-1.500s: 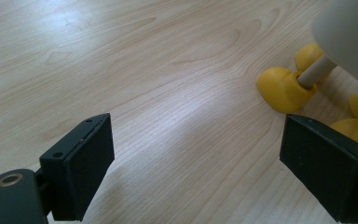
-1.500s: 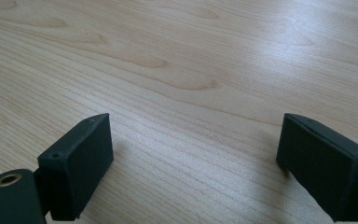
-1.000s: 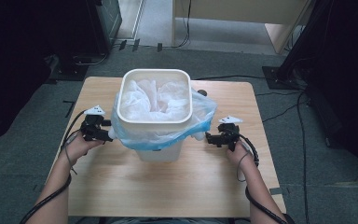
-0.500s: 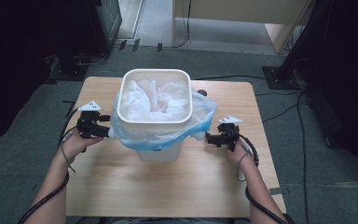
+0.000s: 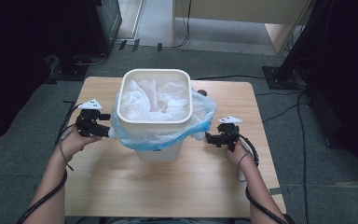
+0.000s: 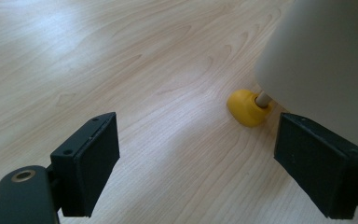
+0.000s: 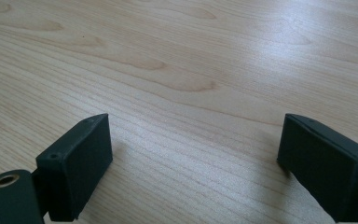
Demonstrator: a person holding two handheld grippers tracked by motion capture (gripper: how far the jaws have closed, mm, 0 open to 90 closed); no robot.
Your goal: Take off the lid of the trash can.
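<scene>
- A white bin point(image 5: 157, 116) stands upright in the middle of the wooden worktop point(image 5: 121, 186).
- A see-through bag with a blue edge point(image 5: 200, 119) lines the bin. Its edge is folded out over the rim and hangs down the outside.
- White crinkly plastic point(image 5: 154, 100) fills the inside of the bin.
- The left tongs point(image 5: 106, 131) are at the left side of the bin, right up against the hanging edge of the bag. From above it is hard to tell if they touch it.
- In the left gripper view, the left tongs point(image 6: 198, 158) are wide apart with nothing between them. They hover low over the bare wood.
- In that same view, the pale wall of the bin point(image 6: 326, 60) is close by the right jaw. A small yellow knob on a thin stick point(image 6: 247, 107) sits on the wood at the foot of the bin.
- The right tongs point(image 5: 209, 137) are at the right side of the bin, just beside the bag's edge.
- In the right gripper view, the right tongs point(image 7: 196, 163) are also wide apart and hold nothing. Under them there is plain wood.
- A hand holds each gripper, and the two forearms come in from the near edge of the worktop.
- A black cable point(image 5: 256, 205) trails back along the right arm.
</scene>
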